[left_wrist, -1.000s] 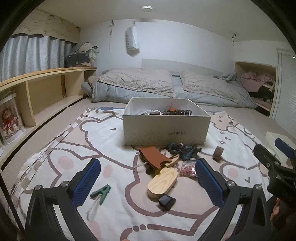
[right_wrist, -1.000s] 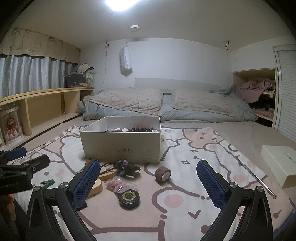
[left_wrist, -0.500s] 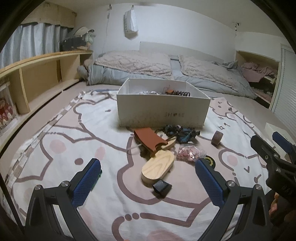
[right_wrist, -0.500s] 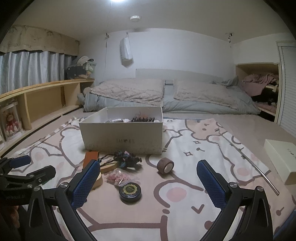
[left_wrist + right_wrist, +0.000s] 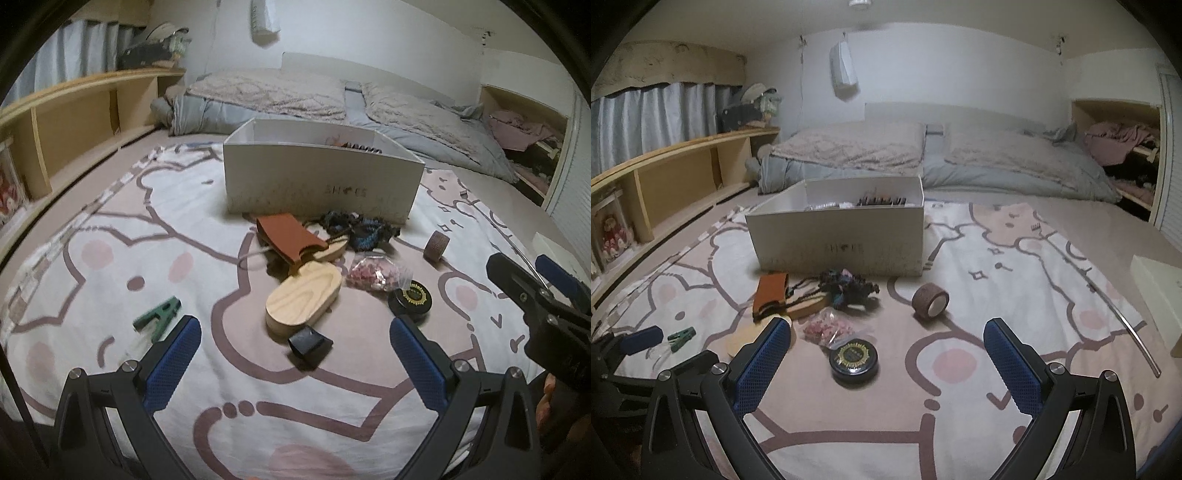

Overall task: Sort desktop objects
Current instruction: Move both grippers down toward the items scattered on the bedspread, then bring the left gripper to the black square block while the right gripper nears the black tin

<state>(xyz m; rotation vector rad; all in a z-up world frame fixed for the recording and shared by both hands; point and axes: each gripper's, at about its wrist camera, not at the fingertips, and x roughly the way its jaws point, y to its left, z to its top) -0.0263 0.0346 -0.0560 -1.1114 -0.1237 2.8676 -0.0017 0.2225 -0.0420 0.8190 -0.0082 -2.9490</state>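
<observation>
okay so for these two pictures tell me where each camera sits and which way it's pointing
Left wrist: rides the left gripper, low over the patterned blanket, facing the white shoe box and bed; its own open blue fingers show, plus the right gripper at the right edge.
Right wrist: rides the right gripper, further right, same heading; its open fingers show, the left gripper at left.
Shared: box, brown tape roll, black round tin, green clip.

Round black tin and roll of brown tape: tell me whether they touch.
Apart. The right wrist view shows the round black tin near the camera and the roll of brown tape farther back, with bare blanket between them.
</observation>
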